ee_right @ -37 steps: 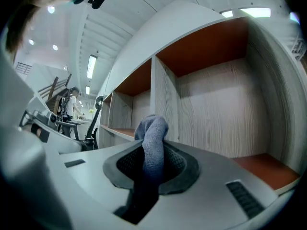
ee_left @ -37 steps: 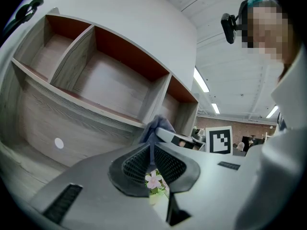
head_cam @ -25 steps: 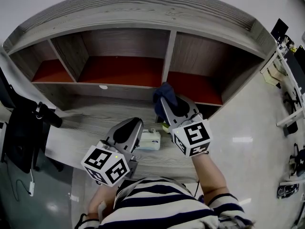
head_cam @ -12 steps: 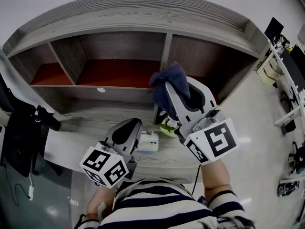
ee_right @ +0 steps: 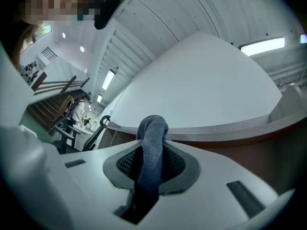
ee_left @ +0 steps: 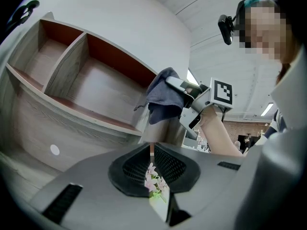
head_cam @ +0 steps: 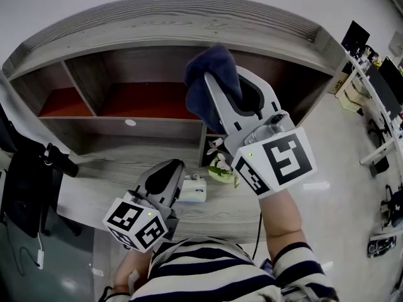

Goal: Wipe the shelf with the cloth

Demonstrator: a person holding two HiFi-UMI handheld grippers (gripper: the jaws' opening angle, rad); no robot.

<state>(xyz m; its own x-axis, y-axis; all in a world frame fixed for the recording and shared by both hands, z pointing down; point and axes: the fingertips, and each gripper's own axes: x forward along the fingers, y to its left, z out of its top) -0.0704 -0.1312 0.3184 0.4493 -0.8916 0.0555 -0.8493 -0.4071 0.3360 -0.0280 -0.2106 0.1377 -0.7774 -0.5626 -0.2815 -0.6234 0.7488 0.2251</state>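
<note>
**Cloth lifted clear of the lower compartment, now up by the top board**

The cloth (head_cam: pixel 211 83), a dark blue bundle, sits clenched between the jaws of the right tool (head_cam: pixel 217 94). A second ago it lay low, against the red floor (head_cam: pixel 145 102) of the shelf (head_cam: pixel 157 27) beside the middle upright. Since then it has climbed and now hangs in front of the upper part of the compartments, just under the top board's edge. It seems to touch no surface, so the wiping is likely between strokes, with the upper board or back panel as the probable next surface.

The right gripper view shows the top board's layered edge straight ahead, with bare white wall above it. The far side is open, but that edge could catch the bundle. A slanted divider (head_cam: pixel 80 83) stands well to the left.

Below the raised forearm a small flowering plant (head_cam: pixel 220 167) and a white object (head_cam: pixel 195 187) stand on the tabletop (head_cam: pixel 101 168), so a downward sweep has little room there.

The left tool (head_cam: pixel 166 170) has barely moved. It hovers low over the tabletop, jaws drawn to a slit and gripping nothing. Open floor lies to the right.
</note>
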